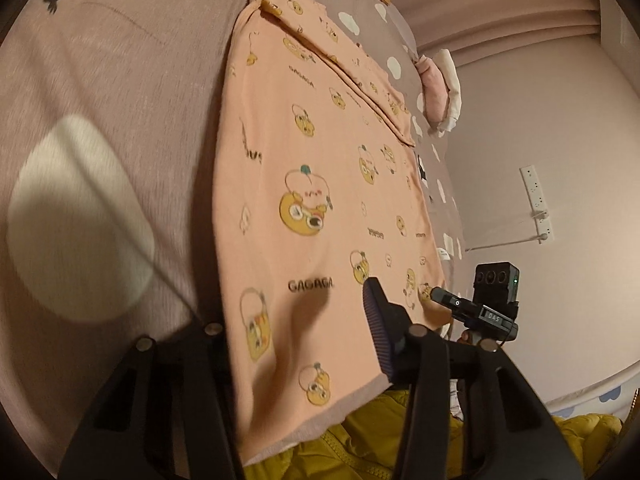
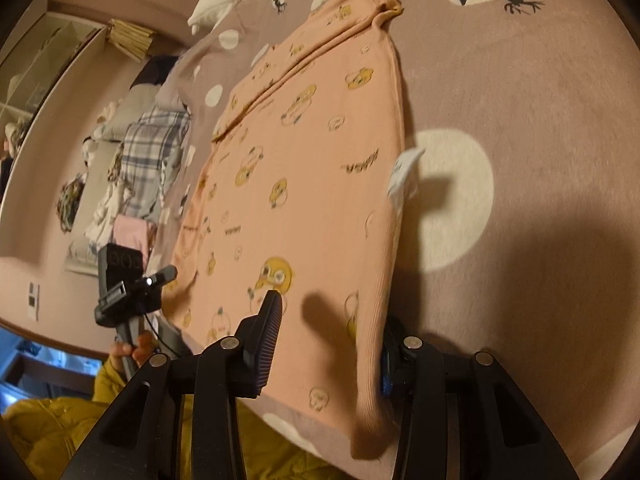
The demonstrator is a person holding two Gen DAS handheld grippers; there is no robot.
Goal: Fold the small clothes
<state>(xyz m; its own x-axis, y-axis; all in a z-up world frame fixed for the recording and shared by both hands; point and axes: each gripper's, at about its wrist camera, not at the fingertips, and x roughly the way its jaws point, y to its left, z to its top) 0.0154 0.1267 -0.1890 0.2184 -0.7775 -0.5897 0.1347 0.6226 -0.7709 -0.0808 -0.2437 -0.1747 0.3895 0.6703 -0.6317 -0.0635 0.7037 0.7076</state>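
Observation:
A small peach garment [image 1: 320,184] printed with yellow cartoon faces lies flat on the mauve bedsheet [image 1: 100,80], a sleeve folded along its far side. My left gripper [image 1: 296,332] is open, its jaws straddling the near hem; the right finger [image 1: 380,324] rests above the cloth, the left one is hidden below it. In the right wrist view the same garment [image 2: 312,168] shows with a white label [image 2: 402,172] at its right edge. My right gripper [image 2: 328,344] is open around the near hem corner. Each gripper shows in the other's view: right [image 1: 488,308], left [image 2: 128,284].
A yellow jacket [image 1: 360,440] of the person is at the bottom. Folded clothes [image 2: 140,148] pile at the bed's far left side. A pink and white bundle [image 1: 440,88] lies at the far edge. A wall with a power strip [image 1: 538,204] stands right.

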